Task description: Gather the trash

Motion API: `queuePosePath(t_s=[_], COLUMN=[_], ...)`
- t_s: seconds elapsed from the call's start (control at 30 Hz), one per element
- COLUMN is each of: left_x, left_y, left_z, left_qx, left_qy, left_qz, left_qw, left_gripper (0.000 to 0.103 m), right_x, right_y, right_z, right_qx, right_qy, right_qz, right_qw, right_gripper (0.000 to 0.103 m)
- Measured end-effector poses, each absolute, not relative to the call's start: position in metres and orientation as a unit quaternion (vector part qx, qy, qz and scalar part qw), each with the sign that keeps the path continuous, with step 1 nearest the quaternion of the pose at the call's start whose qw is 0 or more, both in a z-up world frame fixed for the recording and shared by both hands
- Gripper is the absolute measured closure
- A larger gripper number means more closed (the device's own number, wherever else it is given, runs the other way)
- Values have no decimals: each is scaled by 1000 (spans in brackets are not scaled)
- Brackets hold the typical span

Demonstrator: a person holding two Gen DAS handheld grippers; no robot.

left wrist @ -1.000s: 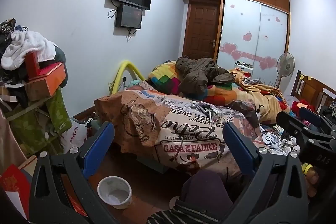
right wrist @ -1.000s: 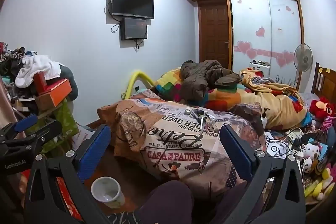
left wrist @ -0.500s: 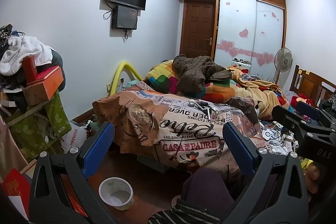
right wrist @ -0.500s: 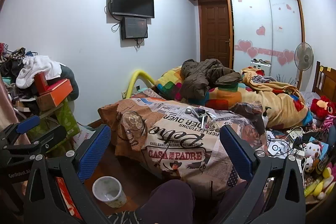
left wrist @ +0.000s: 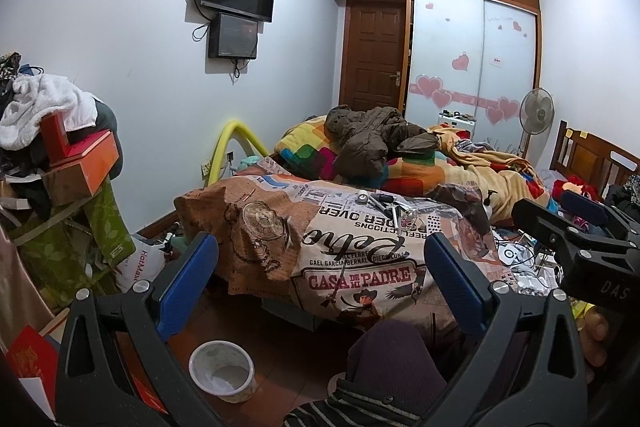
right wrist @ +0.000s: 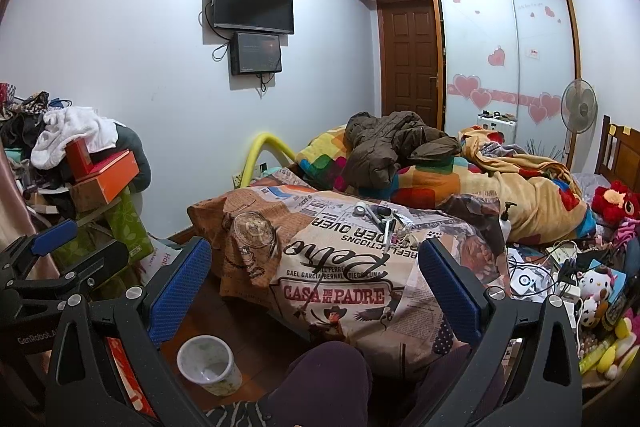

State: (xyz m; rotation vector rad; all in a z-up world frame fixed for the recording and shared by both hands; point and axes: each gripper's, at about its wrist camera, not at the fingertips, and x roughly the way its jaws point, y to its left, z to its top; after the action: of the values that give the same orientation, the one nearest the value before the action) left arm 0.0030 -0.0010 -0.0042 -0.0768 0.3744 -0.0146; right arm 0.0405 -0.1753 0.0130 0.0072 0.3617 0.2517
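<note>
A small white waste bin stands on the dark wooden floor by the bed's near corner, with little inside. Loose small items, a roll and some thin metal pieces, lie on the newspaper-print cover. My left gripper is open and holds nothing, well above the bin. The right gripper also stands open, empty, aimed at the bed's foot. Each gripper shows at the edge of the other's view. A person's knee sits below both.
Stacked boxes and clothes crowd the left side. A plastic bag lies by the wall. Cables, toys and chargers clutter the right of the bed. A brown jacket and blankets cover the bed. A fan stands near the wardrobe.
Both views have shifted slightly, the left one tilting and drifting a little; both grippers stay open and nothing has been picked up.
</note>
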Motion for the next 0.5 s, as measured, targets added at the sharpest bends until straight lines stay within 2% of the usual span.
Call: queuePosePath(t_s=[0.5], left_x=[3], left_y=[-3], left_z=[-4], left_qx=[-36], left_qy=[185], left_qz=[-8], left_qw=[982], left_gripper=[0], right_x=[41], right_y=[-176], right_z=[14], right_qx=[5], right_qy=[180], right_qz=[125], right_qw=[976], right_gripper=[0])
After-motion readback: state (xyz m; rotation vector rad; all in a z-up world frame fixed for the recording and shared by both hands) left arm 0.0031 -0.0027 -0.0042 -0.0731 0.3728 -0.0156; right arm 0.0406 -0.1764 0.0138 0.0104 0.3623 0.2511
